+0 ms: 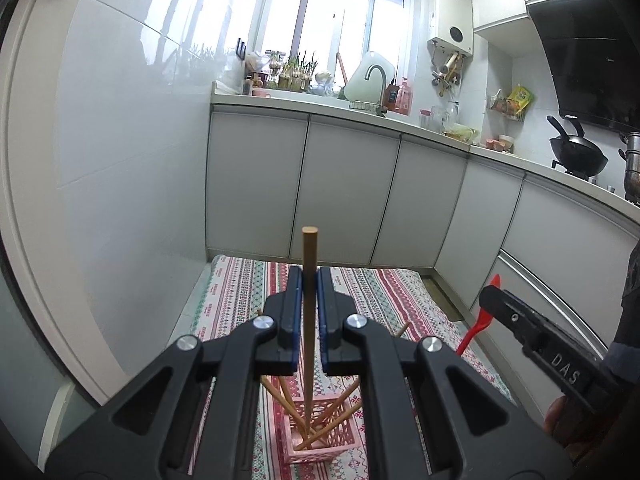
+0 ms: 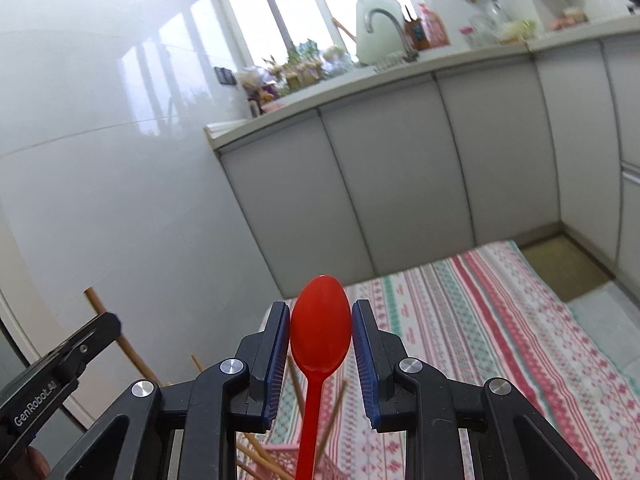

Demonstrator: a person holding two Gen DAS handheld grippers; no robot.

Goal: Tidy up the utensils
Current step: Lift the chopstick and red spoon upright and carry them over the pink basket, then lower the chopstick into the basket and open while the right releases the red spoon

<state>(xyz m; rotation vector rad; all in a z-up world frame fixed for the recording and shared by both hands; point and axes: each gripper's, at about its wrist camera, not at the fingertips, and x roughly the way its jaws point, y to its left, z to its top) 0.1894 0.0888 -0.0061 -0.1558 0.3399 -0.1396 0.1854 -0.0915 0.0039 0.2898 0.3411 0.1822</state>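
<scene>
Two grippers: each is being held over the striped cloth (image 1: pixel 380 292), one utensil apiece.
Left gripper (image 1: pixel 310 280): its jaws are being kept clamped on an upright wooden chopstick (image 1: pixel 309 320).
Chopstick's lower end: is being stood in the pink basket (image 1: pixel 320 440) below the jaws, among other chopsticks (image 1: pixel 340 404).
Right gripper (image 2: pixel 320 320): its pads are being pressed against the bowl of a red plastic spoon (image 2: pixel 320 328), handle hanging down toward the basket.

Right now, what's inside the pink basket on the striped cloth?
The pink basket holds several wooden chopsticks leaning outward. The chopstick clamped in the left tool reaches down into it. The basket's floor and near corners are hidden behind the tool's arms.
</scene>
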